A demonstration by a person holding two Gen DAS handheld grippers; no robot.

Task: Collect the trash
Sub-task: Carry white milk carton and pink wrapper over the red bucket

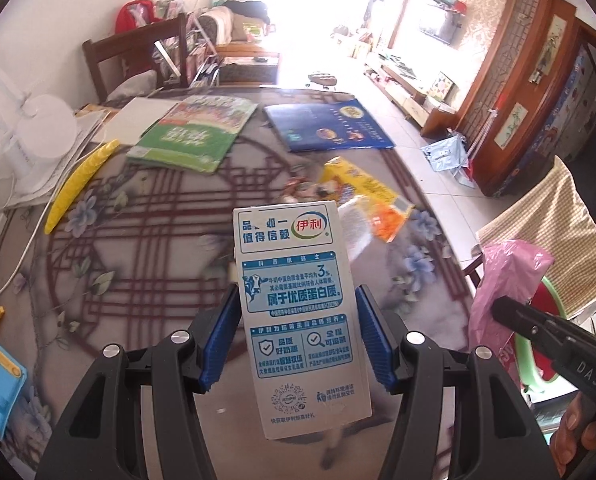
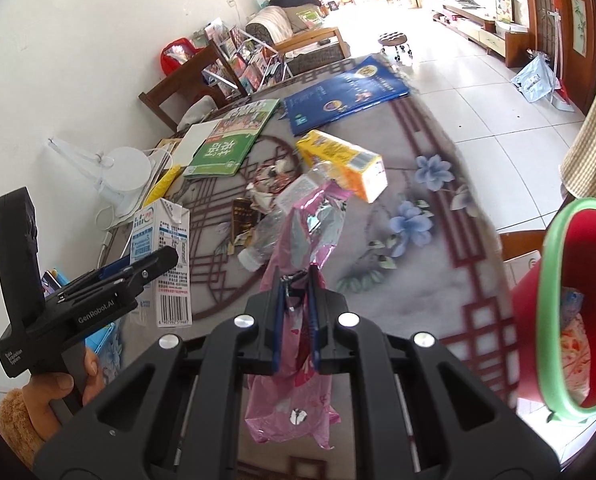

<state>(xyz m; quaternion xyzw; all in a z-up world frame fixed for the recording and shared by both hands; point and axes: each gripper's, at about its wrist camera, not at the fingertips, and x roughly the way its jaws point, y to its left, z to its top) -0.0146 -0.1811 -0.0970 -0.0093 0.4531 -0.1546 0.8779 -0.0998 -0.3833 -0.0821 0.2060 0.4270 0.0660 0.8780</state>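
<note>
Red bin point(image 2: 537, 300) with green rim, trash inside; left tool point(image 1: 296, 320) clamping milk carton point(image 1: 298, 300); right tool point(image 2: 298, 276) pinched tight on pink wrapper point(image 2: 309, 224); littered desk point(image 2: 397, 280) below.

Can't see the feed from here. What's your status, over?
Left gripper shut on milk carton. Right gripper shut on pink wrapper. Red bin at right, path clear. Bottle, yellow box left on table.

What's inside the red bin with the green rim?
The red bin already holds some trash: a crumpled wrapper with orange-red print and something bluish above it. The bin's wall hides anything deeper.
</note>
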